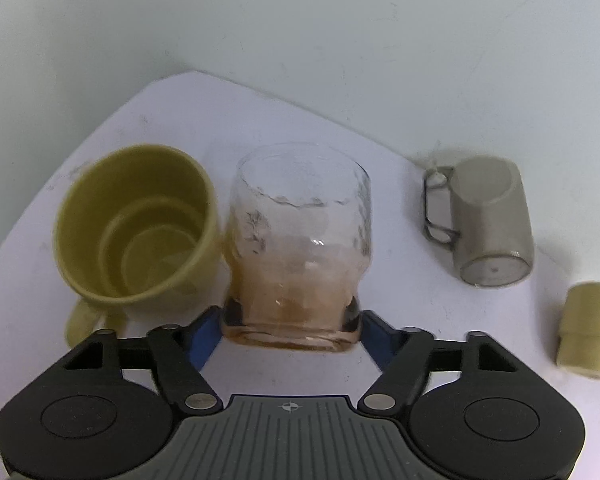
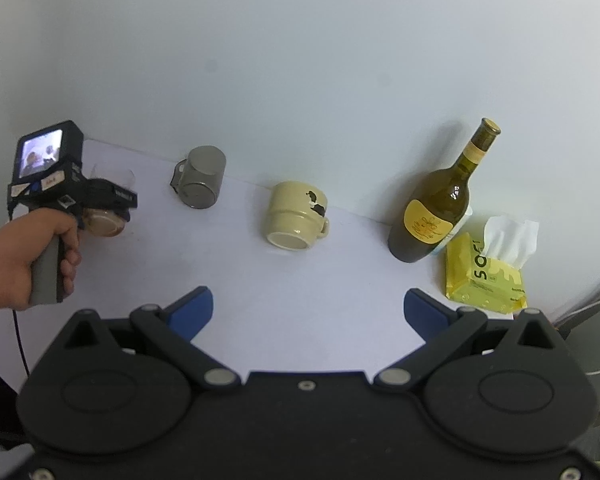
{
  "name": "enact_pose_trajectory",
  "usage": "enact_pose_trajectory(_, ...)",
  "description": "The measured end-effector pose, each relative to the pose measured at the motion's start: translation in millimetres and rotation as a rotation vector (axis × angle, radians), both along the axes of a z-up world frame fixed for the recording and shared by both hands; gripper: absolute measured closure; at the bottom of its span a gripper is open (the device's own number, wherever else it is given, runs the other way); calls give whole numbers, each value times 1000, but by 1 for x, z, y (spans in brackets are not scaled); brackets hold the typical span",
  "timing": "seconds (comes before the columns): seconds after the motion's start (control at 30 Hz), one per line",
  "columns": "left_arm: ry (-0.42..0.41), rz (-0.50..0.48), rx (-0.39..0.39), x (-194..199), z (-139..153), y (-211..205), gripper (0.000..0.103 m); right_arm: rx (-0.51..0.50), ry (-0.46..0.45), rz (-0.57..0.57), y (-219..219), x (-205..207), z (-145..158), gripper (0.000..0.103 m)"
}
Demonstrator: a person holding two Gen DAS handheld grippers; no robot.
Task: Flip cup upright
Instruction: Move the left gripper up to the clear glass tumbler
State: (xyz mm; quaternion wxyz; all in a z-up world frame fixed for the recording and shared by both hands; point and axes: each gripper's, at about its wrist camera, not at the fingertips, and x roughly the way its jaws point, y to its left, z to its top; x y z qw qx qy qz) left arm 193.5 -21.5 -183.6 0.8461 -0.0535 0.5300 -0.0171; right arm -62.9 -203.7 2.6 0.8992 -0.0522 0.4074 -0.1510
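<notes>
My left gripper (image 1: 292,320) is shut on the base of a clear dimpled glass cup (image 1: 300,232), mouth pointing away toward the wall. In the right wrist view the left gripper (image 2: 104,220) holds the glass (image 2: 112,178) at the table's far left, tilted. My right gripper (image 2: 308,308) is open and empty above the table's front. A grey metal mug (image 1: 488,224) lies on its side, also shown in the right wrist view (image 2: 200,182). A cream mug (image 2: 296,216) lies on its side mid-table; it shows at the left wrist view's edge (image 1: 588,328).
A yellow-green mug (image 1: 136,224) sits beside the glass on its left. A wine bottle (image 2: 440,208) and a yellow tissue pack (image 2: 484,272) stand at the right. The white wall (image 2: 300,60) borders the white table (image 2: 340,280) at the back.
</notes>
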Motion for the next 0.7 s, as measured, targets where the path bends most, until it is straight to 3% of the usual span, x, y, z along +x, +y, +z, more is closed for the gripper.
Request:
enact_pose_trajectory(0.5, 61, -127, 24, -83, 0, -44, 36, 12, -23, 57, -2, 6, 1, 0)
enact_pose_trajectory(0.7, 74, -165, 23, -97, -1, -59, 36, 16, -34, 61, -5, 0, 3, 0)
